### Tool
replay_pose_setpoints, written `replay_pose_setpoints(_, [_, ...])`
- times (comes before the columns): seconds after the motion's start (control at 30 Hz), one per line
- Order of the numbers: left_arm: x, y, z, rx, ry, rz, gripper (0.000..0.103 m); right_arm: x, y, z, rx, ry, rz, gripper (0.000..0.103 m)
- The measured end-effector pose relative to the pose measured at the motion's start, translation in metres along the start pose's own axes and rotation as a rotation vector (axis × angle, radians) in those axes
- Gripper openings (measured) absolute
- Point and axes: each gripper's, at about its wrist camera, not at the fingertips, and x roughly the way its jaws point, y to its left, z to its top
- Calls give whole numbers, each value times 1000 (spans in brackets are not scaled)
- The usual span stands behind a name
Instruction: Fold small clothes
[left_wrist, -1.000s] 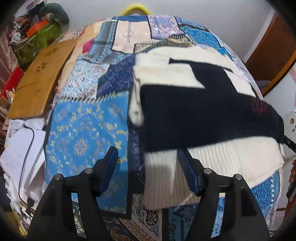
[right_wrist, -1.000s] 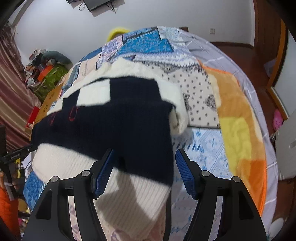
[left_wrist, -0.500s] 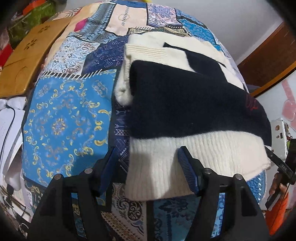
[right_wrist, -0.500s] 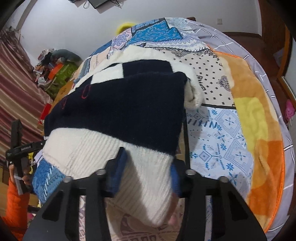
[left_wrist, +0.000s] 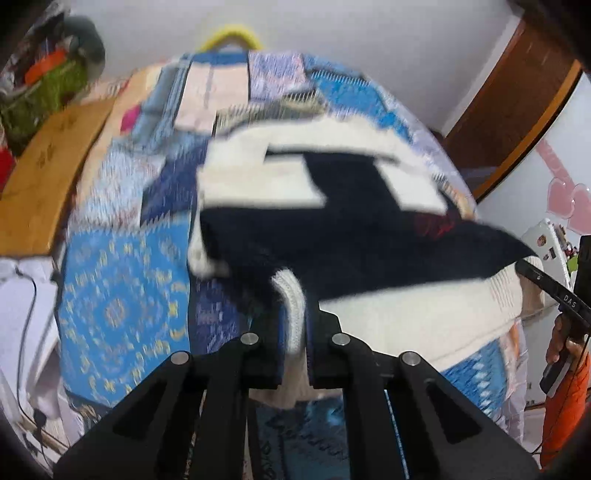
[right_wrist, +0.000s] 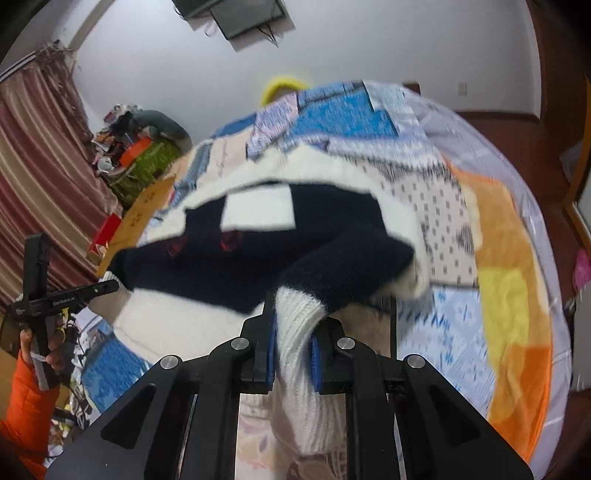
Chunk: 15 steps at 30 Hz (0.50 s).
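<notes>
Sweater (left_wrist: 369, 236) lay partly folded on the bed's (left_wrist: 122, 302) near edge, each claw, left (left_wrist: 295, 325) and right (right_wrist: 293, 332), pinching its cream hem, apparently mid-fold.

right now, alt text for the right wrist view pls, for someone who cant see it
The right gripper is shut on the cream ribbed hem of a navy and cream sweater, lifting its near corner off a patchwork bedspread. An orange and yellow blanket lies to the right. The picture is motion-blurred.
</notes>
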Motion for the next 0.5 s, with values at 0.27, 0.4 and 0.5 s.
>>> replay_pose_setpoints(0.27, [-27, -2, 52, -10, -139, 21, 7, -1, 7, 43, -47, -82, -14, 13])
replay_pose_setpoints(0.4, [-20, 8, 76, -41, -157, 49, 7, 5, 1, 65, -36, -109, -26, 13])
replay_pose_setpoints(0.5, [-6, 24, 92, -94, -148, 63, 7, 12, -6, 81, -22, -118, -40, 13])
